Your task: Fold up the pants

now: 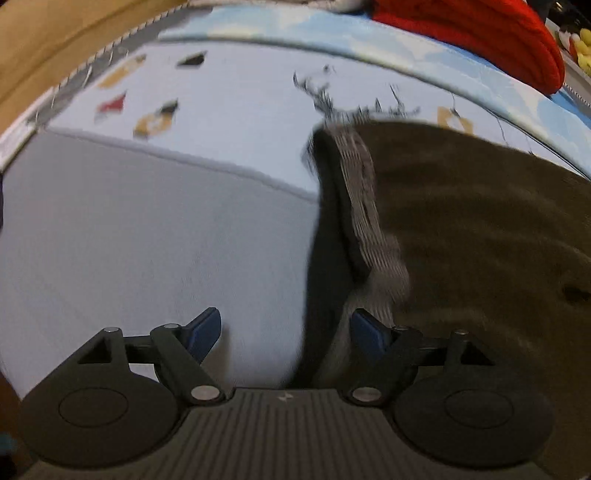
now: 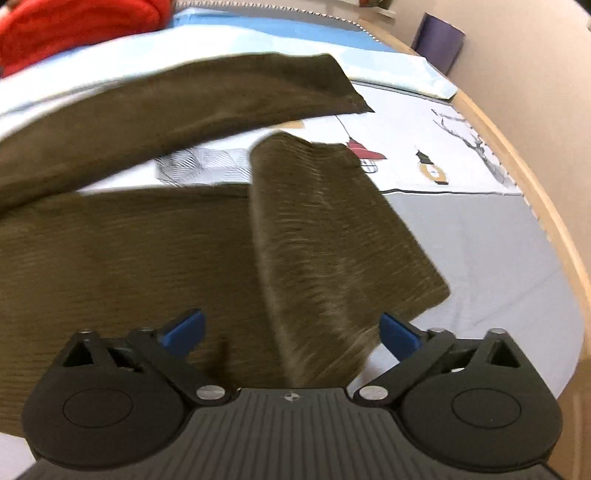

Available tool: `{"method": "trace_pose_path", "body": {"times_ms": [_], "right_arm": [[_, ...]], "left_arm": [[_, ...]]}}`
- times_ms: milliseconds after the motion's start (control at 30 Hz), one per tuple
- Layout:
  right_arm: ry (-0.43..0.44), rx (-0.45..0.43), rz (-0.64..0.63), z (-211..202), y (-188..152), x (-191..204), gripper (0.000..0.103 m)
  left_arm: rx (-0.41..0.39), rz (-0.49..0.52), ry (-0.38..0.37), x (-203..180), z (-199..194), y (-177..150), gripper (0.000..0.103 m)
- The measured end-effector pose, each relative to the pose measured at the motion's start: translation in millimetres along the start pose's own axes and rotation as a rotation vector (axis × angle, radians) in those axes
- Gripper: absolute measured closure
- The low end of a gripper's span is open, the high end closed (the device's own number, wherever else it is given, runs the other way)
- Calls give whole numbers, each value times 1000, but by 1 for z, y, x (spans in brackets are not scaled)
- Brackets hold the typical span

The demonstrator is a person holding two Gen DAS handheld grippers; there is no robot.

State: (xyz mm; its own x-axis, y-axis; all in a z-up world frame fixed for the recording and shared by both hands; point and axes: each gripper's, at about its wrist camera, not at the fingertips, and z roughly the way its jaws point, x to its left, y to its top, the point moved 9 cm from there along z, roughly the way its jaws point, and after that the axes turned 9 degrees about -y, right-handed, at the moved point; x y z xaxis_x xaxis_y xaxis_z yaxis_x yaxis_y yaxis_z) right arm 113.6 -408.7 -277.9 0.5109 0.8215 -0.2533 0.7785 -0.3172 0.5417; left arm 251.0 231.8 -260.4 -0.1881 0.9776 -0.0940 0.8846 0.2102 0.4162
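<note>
Olive-brown corduroy pants lie on a bed. In the left wrist view the pants (image 1: 480, 221) fill the right side, with the grey elastic waistband (image 1: 365, 199) turned up at their left edge. My left gripper (image 1: 284, 332) is open, its right fingertip against the waistband cloth. In the right wrist view one pant leg (image 2: 184, 107) stretches across the back. The other leg (image 2: 325, 229) is folded back over itself and rises between the fingers of my right gripper (image 2: 291, 332), which is open.
The bedsheet (image 1: 147, 240) is grey and pale blue with small printed figures. A red garment (image 1: 480, 33) lies at the far edge, also in the right wrist view (image 2: 74, 22). A wooden bed frame (image 2: 535, 192) curves along the right. A purple box (image 2: 439, 40) stands beyond it.
</note>
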Motion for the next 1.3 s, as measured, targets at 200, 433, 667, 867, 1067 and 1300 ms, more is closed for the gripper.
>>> {"method": "trace_pose_path", "body": {"times_ms": [200, 433, 667, 867, 1067, 1300], "right_arm": [[60, 38, 585, 49, 13, -122, 5], [86, 217, 742, 126, -13, -150, 8], [122, 99, 723, 103, 3, -136, 90], [-141, -66, 752, 67, -4, -260, 90], [-98, 145, 702, 112, -59, -269, 90], [-104, 110, 634, 93, -59, -248, 90]], "left_arm": [[33, -133, 52, 9, -13, -46, 21], [161, -286, -23, -13, -6, -96, 20], [95, -377, 111, -40, -19, -92, 87], [67, -387, 116, -33, -39, -89, 92], [94, -412, 163, -5, -42, -79, 93], [82, -353, 123, 12, -49, -84, 92]]}}
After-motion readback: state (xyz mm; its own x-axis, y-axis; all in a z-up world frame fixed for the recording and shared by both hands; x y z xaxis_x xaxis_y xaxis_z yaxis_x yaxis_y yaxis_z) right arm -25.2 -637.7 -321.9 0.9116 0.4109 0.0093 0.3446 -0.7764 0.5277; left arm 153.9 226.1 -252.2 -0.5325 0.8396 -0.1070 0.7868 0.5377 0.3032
